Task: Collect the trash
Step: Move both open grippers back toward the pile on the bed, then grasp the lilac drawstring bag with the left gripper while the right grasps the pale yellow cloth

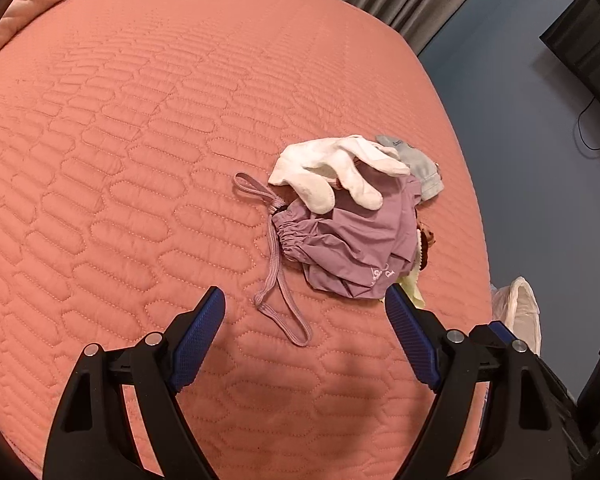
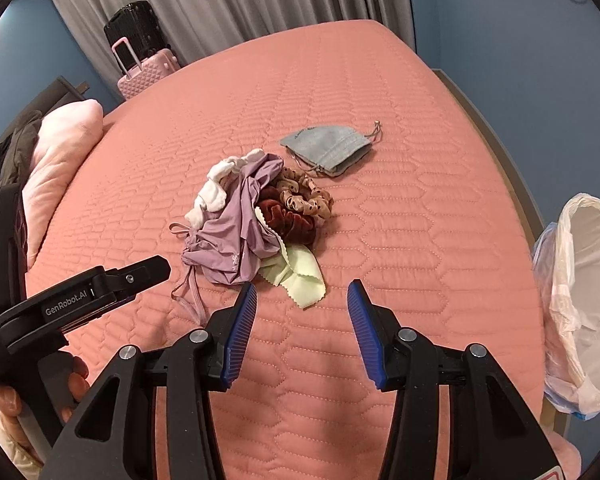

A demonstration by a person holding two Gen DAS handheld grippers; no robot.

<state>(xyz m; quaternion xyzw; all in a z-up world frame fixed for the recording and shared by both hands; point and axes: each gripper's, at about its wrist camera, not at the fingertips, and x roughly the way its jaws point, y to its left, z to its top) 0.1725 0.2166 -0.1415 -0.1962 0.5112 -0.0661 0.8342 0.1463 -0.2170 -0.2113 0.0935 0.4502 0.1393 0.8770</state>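
Coral quilt: the bed (image 2: pixel 380 216) carries 1 small heap of soft items, all uncollected.
Heap: lilac drawstring pouch (image 2: pixel 224 236), white socks (image 2: pixel 212 196), 2 scrunchies (image 2: pixel 300 208), pale green cloth (image 2: pixel 300 276); grey pouch (image 2: pixel 326 148) lies just beside it.
Bin: lined trash bin (image 2: pixel 584 304) stands off the bed's right edge; what is inside cannot be told.
Left gripper (image 1: pixel 304 304): spread wide, empty, near the pouch cord.
Right gripper (image 2: pixel 302 298): spread wide, empty, just short of the green cloth.
Progress: judged early; every item is left to pick and drop.
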